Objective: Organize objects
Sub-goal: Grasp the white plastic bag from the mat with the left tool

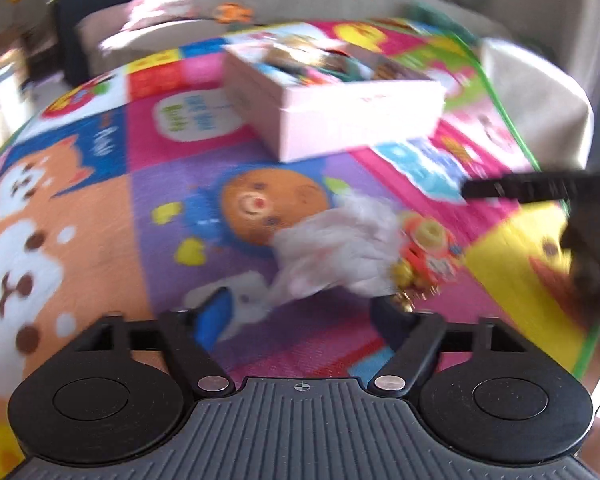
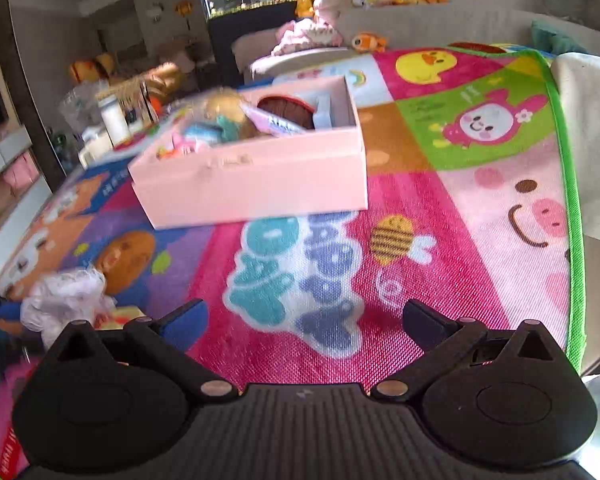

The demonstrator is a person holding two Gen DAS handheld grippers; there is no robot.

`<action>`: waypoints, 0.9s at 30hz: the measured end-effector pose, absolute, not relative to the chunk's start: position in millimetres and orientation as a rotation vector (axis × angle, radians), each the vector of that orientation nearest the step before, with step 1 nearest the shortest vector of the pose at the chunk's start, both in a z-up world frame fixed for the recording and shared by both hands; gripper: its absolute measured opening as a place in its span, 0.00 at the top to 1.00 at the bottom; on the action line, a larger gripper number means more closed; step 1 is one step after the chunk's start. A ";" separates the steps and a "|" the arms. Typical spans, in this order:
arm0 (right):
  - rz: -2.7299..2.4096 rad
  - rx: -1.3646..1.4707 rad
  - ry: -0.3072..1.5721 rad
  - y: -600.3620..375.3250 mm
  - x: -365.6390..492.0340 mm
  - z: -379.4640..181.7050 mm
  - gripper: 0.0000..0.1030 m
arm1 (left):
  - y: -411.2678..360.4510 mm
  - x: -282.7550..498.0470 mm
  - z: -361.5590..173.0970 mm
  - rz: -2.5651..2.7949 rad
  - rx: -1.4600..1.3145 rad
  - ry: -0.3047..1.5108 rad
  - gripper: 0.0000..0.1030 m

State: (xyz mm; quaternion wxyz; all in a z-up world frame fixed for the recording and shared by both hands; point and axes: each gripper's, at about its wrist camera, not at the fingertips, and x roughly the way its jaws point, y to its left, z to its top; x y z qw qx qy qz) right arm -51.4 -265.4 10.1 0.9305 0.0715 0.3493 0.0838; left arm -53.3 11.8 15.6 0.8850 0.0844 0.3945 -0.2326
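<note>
A pink open box (image 1: 340,120) full of toys sits on a colourful play mat (image 1: 100,208); it also shows in the right wrist view (image 2: 252,184). A white crumpled bag (image 1: 332,248) with an orange-red toy (image 1: 428,252) lies on the mat just ahead of my left gripper (image 1: 304,312), which is open and empty. The same white bag (image 2: 64,300) shows at the lower left of the right wrist view. My right gripper (image 2: 304,320) is open and empty above the mat, short of the box. The right gripper shows as a dark shape (image 1: 580,216) at the left view's right edge.
A green-edged mat border (image 2: 572,200) runs along the right, with beige fabric (image 2: 592,140) beyond it. Shelves, bottles and plush toys (image 2: 112,108) stand behind the box. A dark cabinet (image 2: 252,24) is at the back.
</note>
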 end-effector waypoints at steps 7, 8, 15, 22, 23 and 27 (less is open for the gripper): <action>0.173 0.145 0.720 -263.6 -51.2 6.1 0.00 | 26.4 -62.9 29.2 -0.534 0.141 0.803 0.22; 0.175 0.150 0.719 -263.5 -51.3 6.1 0.00 | 27.9 -66.2 35.2 -0.544 0.136 0.783 0.22; 0.192 0.176 0.708 -268.1 -54.1 7.4 0.00 | 2.2 -64.9 46.4 -0.594 0.206 0.691 0.22; 0.323 0.061 0.671 -242.9 -80.1 19.1 0.00 | -0.3 -51.9 34.8 -0.547 0.213 0.708 0.84; 0.362 0.020 0.674 -233.1 -86.2 19.3 0.00 | 5.6 -53.5 36.3 -0.526 0.205 0.699 0.84; 0.432 -0.179 0.677 -185.4 -99.7 14.5 0.00 | 24.7 -55.8 40.9 -0.476 0.141 0.700 0.85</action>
